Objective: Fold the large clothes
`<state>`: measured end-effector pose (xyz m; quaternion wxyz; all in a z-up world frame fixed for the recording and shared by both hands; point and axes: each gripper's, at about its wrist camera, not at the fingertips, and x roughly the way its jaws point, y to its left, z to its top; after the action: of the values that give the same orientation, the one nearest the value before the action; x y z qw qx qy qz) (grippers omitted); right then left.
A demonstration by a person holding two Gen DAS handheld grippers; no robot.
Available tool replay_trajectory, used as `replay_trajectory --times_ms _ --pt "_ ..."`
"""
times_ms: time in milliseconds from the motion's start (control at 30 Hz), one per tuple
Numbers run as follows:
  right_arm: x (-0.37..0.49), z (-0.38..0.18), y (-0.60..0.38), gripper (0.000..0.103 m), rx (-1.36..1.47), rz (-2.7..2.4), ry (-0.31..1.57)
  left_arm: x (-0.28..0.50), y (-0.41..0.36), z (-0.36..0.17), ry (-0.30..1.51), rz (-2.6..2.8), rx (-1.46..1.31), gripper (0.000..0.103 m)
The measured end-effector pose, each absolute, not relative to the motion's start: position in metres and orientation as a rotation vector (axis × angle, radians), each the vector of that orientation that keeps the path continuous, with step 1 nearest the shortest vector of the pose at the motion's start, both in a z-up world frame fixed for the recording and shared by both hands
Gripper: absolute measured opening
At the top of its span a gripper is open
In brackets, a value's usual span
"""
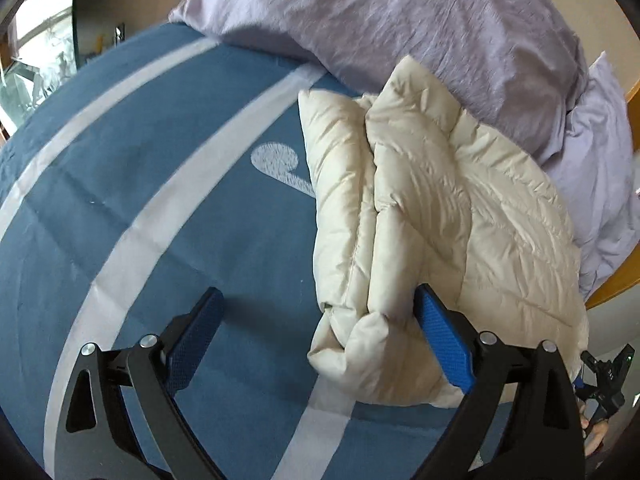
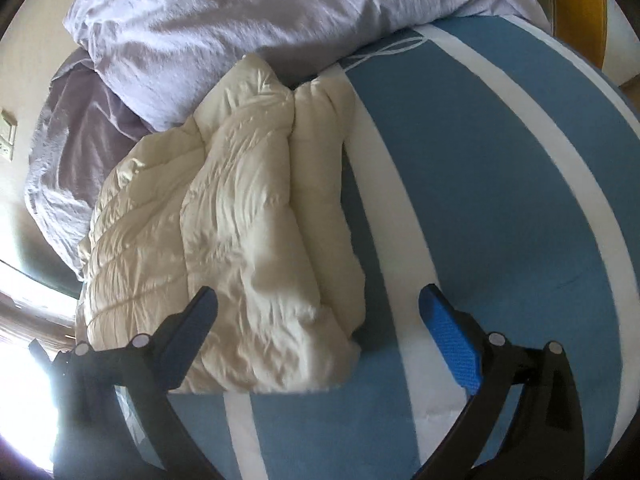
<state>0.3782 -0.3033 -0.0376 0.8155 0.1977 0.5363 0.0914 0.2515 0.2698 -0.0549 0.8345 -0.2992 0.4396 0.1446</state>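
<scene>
The bed cover (image 1: 168, 208) is the biggest thing under me, blue with pale stripes (image 1: 160, 216) curving across it from about seven o'clock up toward one o'clock in my left wrist view, plus a pale embroidered patch (image 1: 276, 164) near the centre. In my right wrist view the same blue cover (image 2: 472, 184) fills the three o'clock side.

Next in size is the lilac bedding (image 1: 420, 24), bunched along the twelve o'clock edge of the left view and running down toward three o'clock; in the right view it (image 2: 224, 20) heaps from twelve round to nine o'clock.

The cream puffer jacket (image 1: 440, 216) lies folded on the cover, its far edge touching the lilac bedding. From my left side it sits at centre toward four o'clock; from my right it (image 2: 240, 240) sits at centre toward eight o'clock.

My left gripper (image 1: 320, 300) is spread wide, gripping nothing; its right finger (image 1: 444, 340) lies against the jacket's near fold, its left finger (image 1: 196, 336) over bare cover. My right gripper (image 2: 318, 300) is likewise released, left finger (image 2: 188, 336) over the jacket's near edge, right finger (image 2: 452, 344) over a pale stripe
</scene>
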Motion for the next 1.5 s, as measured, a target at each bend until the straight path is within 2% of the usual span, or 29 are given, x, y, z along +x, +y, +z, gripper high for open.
replay_trajectory --times_ms 300,367,433,467,533,567,633,733,1300,1367,1433,1467,1500 --pt "0.369 -0.038 -0.285 0.083 0.429 0.255 1.139 0.255 0.252 -0.051 0.919 0.278 -0.659 0.083" --pt "0.37 -0.037 -0.282 0.074 0.418 0.252 1.139 0.258 0.248 -0.051 0.912 0.268 -0.658 0.077" --pt "0.369 -0.038 -0.279 0.054 0.409 0.236 1.136 0.262 0.246 -0.052 0.907 0.242 -0.691 0.057" --pt "0.37 -0.04 -0.281 0.048 0.415 0.235 1.138 0.263 0.244 -0.054 0.904 0.227 -0.728 0.054" --pt "0.371 -0.042 -0.286 0.031 0.478 0.249 1.141 0.264 0.242 -0.057 0.894 0.225 -0.766 0.039" --pt "0.37 -0.041 -0.289 0.028 0.503 0.255 1.134 0.263 0.241 -0.057 0.886 0.226 -0.777 0.036" --pt "0.368 -0.038 -0.293 0.021 0.525 0.267 1.121 0.261 0.24 -0.056 0.865 0.221 -0.792 0.022" --pt "0.363 -0.032 -0.293 0.016 0.521 0.286 1.101 0.253 0.243 -0.051 0.829 0.216 -0.82 0.015" --pt "0.29 -0.024 -0.277 0.017 0.381 0.462 1.165 0.16 0.252 -0.04 0.807 0.16 -0.754 0.013" --pt "0.287 -0.021 -0.275 0.024 0.349 0.447 1.161 0.155 0.25 -0.04 0.817 0.156 -0.73 0.015" --pt "0.287 -0.016 -0.277 0.043 0.294 0.373 1.145 0.154 0.251 -0.038 0.823 0.171 -0.713 0.02" --pt "0.286 -0.011 -0.28 0.046 0.274 0.332 1.132 0.154 0.252 -0.036 0.823 0.181 -0.708 0.021" --pt "0.287 -0.007 -0.282 0.05 0.262 0.307 1.118 0.153 0.255 -0.035 0.821 0.196 -0.703 0.029"
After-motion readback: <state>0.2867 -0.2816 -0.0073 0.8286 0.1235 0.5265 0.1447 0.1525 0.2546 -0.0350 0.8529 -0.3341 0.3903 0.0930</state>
